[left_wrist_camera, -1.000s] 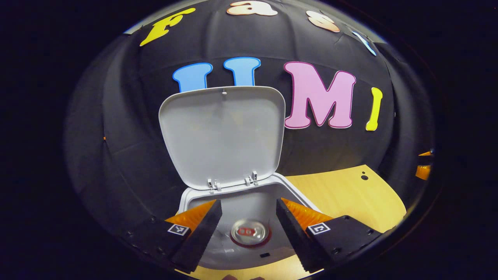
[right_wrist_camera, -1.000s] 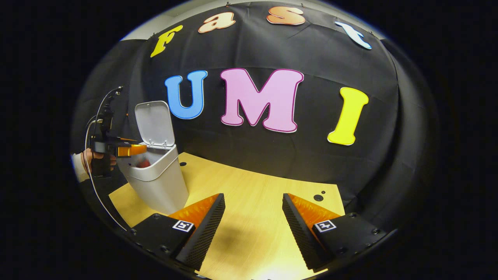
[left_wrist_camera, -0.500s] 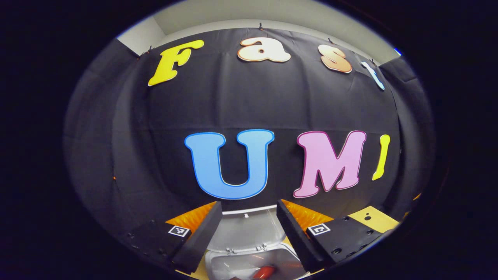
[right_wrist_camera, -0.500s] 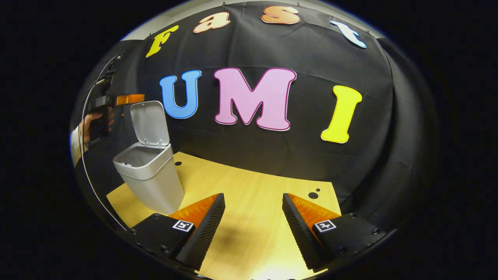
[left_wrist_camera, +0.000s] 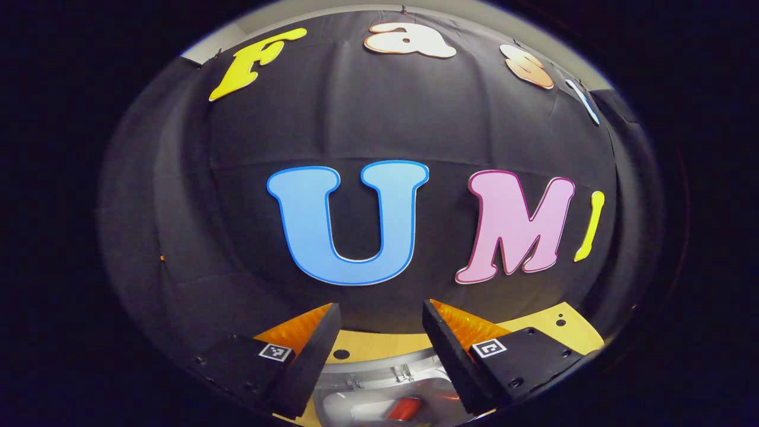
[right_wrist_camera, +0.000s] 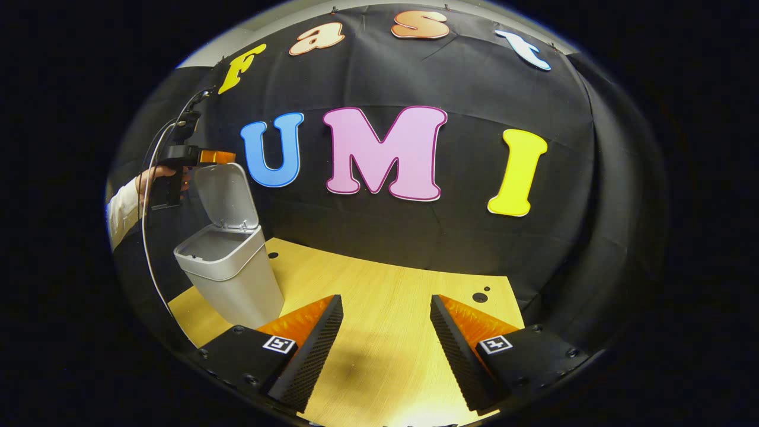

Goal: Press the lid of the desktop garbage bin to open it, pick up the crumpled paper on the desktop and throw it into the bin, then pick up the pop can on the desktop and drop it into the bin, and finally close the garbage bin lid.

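Above the raised lid (right_wrist_camera: 226, 194) of the garbage bin (right_wrist_camera: 231, 279), in the right gripper view, the left tool (right_wrist_camera: 214, 156) hovers at the lid's top edge, held by a hand (right_wrist_camera: 155, 177) with a pale sleeve; I judge it is placed there to push the lid down, the closing step; its own view shows its fingers spread with nothing between them, looking down past the hinges into the bin, where a red object (left_wrist_camera: 404, 408), probably the pop can, lies inside. The bin is pale grey, tapering towards its base, standing on the wooden surface (right_wrist_camera: 385, 302) at its left end near the booth wall; its lid stands nearly upright on the rear hinges; the right tool (right_wrist_camera: 385, 341) waits spread and empty above bare wood, well apart from the bin; no crumpled paper can be made out.
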A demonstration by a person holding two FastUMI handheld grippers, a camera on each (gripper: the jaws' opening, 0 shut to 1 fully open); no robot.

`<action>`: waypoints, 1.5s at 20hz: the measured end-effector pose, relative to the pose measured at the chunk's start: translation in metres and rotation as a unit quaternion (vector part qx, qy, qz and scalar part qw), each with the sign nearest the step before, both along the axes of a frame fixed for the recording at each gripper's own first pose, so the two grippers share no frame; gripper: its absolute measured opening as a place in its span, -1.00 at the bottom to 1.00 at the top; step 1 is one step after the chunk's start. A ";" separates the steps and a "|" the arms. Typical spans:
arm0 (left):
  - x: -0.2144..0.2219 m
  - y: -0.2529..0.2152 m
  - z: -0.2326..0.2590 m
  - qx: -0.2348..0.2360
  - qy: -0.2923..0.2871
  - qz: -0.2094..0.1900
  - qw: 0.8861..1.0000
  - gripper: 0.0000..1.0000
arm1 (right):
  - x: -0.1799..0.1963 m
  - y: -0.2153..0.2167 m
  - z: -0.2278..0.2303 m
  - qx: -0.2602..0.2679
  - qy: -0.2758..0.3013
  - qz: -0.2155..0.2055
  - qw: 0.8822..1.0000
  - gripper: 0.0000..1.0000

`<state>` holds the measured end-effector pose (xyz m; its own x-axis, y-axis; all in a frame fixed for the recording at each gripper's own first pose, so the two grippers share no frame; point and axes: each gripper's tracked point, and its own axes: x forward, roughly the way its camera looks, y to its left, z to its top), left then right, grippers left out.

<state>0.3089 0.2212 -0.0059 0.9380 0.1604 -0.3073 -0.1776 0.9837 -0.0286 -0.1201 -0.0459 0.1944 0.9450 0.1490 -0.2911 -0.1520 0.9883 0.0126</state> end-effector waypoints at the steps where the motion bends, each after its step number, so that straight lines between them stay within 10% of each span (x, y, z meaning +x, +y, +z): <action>1: -0.009 -0.002 -0.007 -0.011 0.014 0.000 1.000 0.92 | 0.000 0.000 0.001 0.002 0.001 0.001 1.000 0.92; 5: -0.057 -0.031 -0.054 -0.072 0.086 -0.028 0.993 0.86 | -0.001 0.002 -0.003 0.009 0.005 0.003 1.000 0.92; 17: -0.136 -0.072 -0.147 -0.030 0.195 -0.094 0.976 0.94 | 0.007 0.030 -0.004 0.020 0.005 0.031 0.999 0.92; 30: -0.133 -0.083 -0.149 -0.016 0.148 -0.157 0.976 0.96 | -0.008 0.034 -0.004 0.044 0.010 0.036 0.998 0.92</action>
<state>0.1757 0.1379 -0.1548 0.8082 -0.1353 -0.5731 0.1284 0.9903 -0.0526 -0.1280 -0.0124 0.1906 0.9254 0.2415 -0.2921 -0.2210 0.9699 0.1018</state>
